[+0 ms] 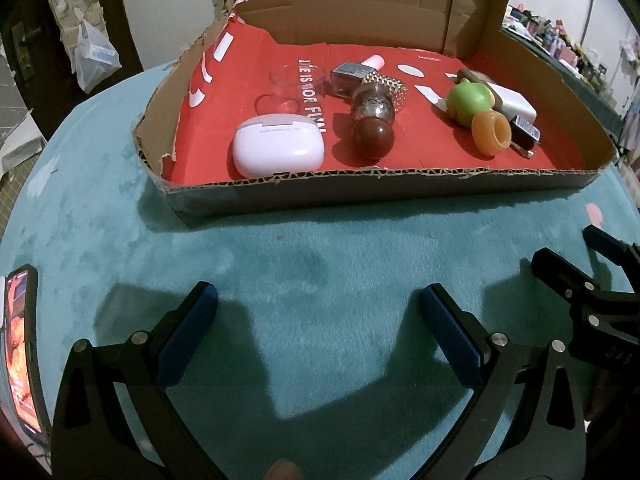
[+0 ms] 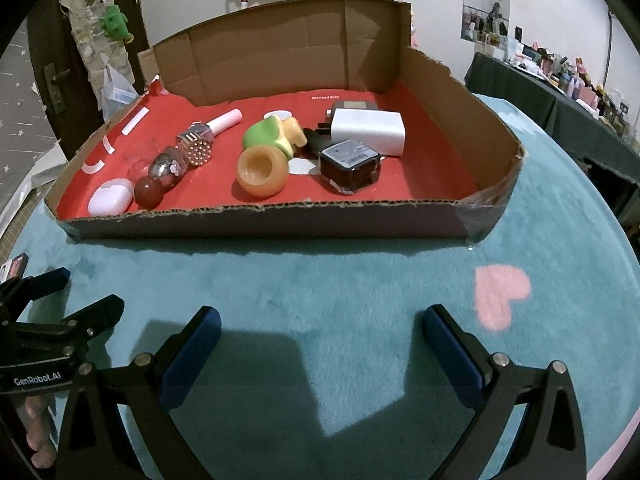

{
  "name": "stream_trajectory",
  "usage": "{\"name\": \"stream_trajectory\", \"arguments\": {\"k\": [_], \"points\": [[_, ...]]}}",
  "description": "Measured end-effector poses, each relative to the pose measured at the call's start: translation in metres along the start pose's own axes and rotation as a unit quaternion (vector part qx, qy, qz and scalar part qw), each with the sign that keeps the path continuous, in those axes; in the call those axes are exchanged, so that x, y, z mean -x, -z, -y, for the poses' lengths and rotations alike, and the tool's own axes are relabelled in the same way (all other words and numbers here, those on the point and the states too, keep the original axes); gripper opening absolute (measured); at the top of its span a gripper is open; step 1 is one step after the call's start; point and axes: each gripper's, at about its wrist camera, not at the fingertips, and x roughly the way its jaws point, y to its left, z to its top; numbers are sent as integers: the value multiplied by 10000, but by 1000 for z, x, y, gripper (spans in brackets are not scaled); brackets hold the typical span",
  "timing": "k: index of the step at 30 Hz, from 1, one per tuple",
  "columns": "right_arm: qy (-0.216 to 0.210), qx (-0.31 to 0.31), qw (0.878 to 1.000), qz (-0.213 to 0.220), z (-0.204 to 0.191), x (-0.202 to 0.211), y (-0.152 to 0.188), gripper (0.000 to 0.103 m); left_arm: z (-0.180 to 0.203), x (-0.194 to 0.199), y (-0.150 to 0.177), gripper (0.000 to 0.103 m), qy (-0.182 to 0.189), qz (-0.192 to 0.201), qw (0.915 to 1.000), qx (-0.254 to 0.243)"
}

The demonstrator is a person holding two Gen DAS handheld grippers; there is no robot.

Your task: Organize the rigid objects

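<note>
Progress check: appears near complete or complete, judging from the layout alone.

Left gripper: lower centre of the left wrist view, jaws spread wide, nothing between the blue pads, poised over the teal plush mat. Right gripper: lower centre of the right wrist view, jaws likewise spread wide and empty, over the same mat beside a pink heart patch.

Task items: all visible ones inside the shallow torn cardboard tray with red printed lining, upper half of both frames.
- Left group: white oval earbud case, just beside a dark red sphere; behind the sphere, a silvery glittered bottle with studded cap, a grey nail-polish bottle with pink cap, and a clear glass cup, hard to make out.
- Right group: orange rubbery ring-shaped piece, green rounded toy figure, white rectangular charger block, small dark square bottle with labelled base; packed close, several touching.

Nothing rigid left loose on the mat between tray and grippers. A phone with lit screen at the lower left edge of the left wrist view, outside the tray; whether part of the task cannot be told.

Remaining, as a judgement: at most tidier spacing of the right group.
</note>
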Motion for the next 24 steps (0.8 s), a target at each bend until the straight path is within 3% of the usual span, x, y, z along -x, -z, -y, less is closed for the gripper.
{"name": "stream_trajectory", "arguments": {"k": [24], "points": [[85,61,9999,-47,-2,-2,0,103,-2,2,2,103,13,55,10000,-4]]}}
